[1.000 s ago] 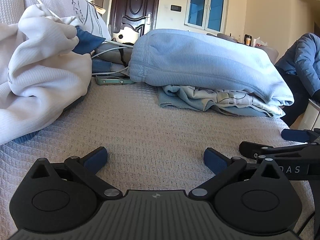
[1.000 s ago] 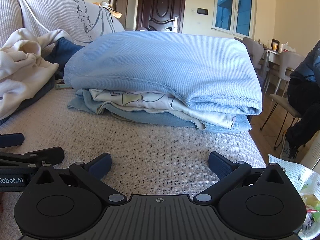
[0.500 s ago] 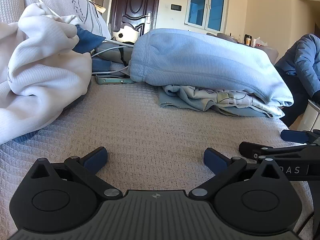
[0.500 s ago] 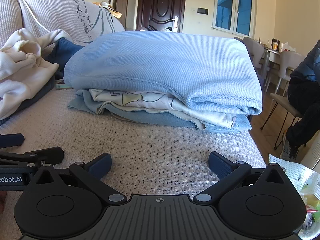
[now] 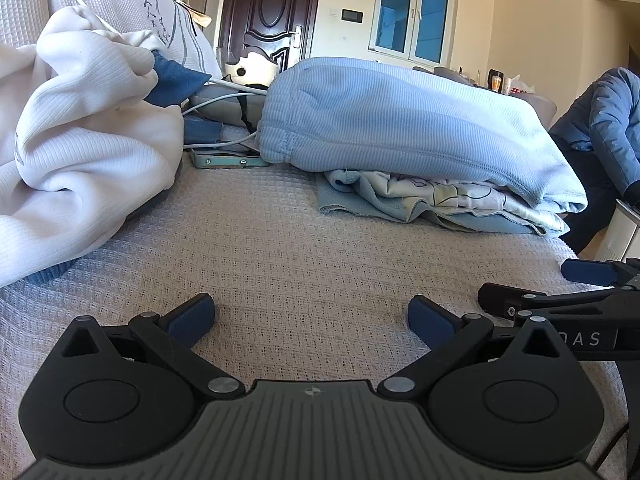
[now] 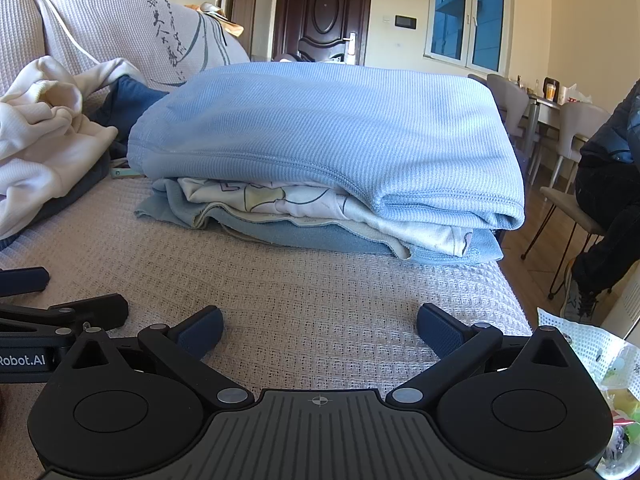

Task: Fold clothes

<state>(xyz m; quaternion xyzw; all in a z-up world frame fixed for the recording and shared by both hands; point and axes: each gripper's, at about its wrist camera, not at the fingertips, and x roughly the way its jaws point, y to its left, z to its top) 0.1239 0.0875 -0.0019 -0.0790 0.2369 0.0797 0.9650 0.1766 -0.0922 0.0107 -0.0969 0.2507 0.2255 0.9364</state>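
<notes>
A stack of folded clothes sits on the waffle-knit sofa cover (image 5: 280, 248), topped by a light blue ribbed sweater (image 5: 400, 120) (image 6: 320, 132) over a printed white garment (image 6: 320, 204) and a blue piece. A crumpled white sweater (image 5: 80, 140) (image 6: 36, 148) lies unfolded at the left, with a dark blue garment (image 5: 172, 82) behind it. My left gripper (image 5: 310, 314) rests low over the cover, open and empty. My right gripper (image 6: 320, 326) is beside it, open and empty too, short of the stack.
A teal phone (image 5: 228, 159) and white cables (image 5: 224, 98) lie behind the stack by a printed cushion (image 6: 160, 32). A seated person in a blue jacket (image 5: 608, 120) is at the right. A plastic bag (image 6: 588, 360) sits off the sofa's right edge. Dining chairs (image 6: 512, 108) stand beyond.
</notes>
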